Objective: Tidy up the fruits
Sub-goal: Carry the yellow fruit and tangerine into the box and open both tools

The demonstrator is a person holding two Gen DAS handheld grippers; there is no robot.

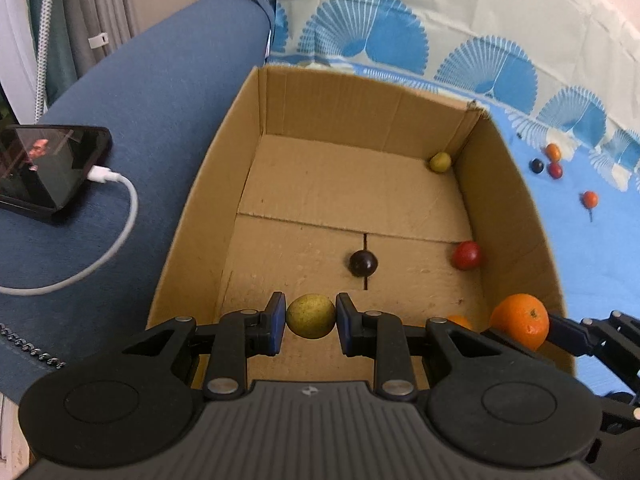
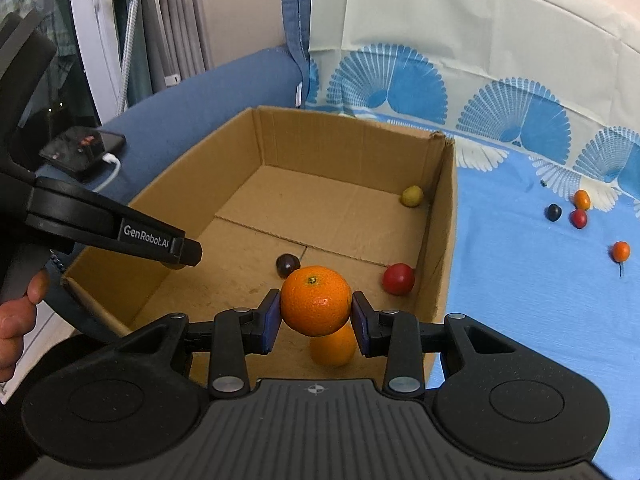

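L gripper [image 1: 311, 316] is clamped on a yellow-green fruit [image 1: 311, 316], pads touching both sides, held above the near end of the cardboard box [image 1: 192, 216]. R gripper [image 2: 316, 314] is pinching a mandarin [image 2: 315, 300] the same way, over the box's near right corner; in the left wrist view that mandarin [image 1: 520, 320] shows at the box's right wall w/ the R gripper's black fingers behind it. Right under it, on the box floor, lies a second orange fruit [image 2: 333, 348], partly hidden. Also on the box floor: a dark plum-like fruit [image 1: 363, 263] approx. mid-floor on the flap seam, a red fruit [image 1: 466, 255] against the right wall, and a small yellow-green one [image 1: 440, 162] in the far right corner. Box sits on a blue patterned cloth [image 2: 540, 300]; out on the cloth, well apart from the box toward its far right, are four small fruits: a dark one [image 2: 553, 212], a red one [image 2: 579, 218] just beside it, an orange one [image 2: 581, 199] touching the red, and another orange one w/ stem [image 2: 620, 251] nearer. Left of the box, on the blue sofa arm [image 1: 160, 100], a phone [image 1: 48, 168] lies w/ white charging cable [image 1: 116, 224] plugged in.
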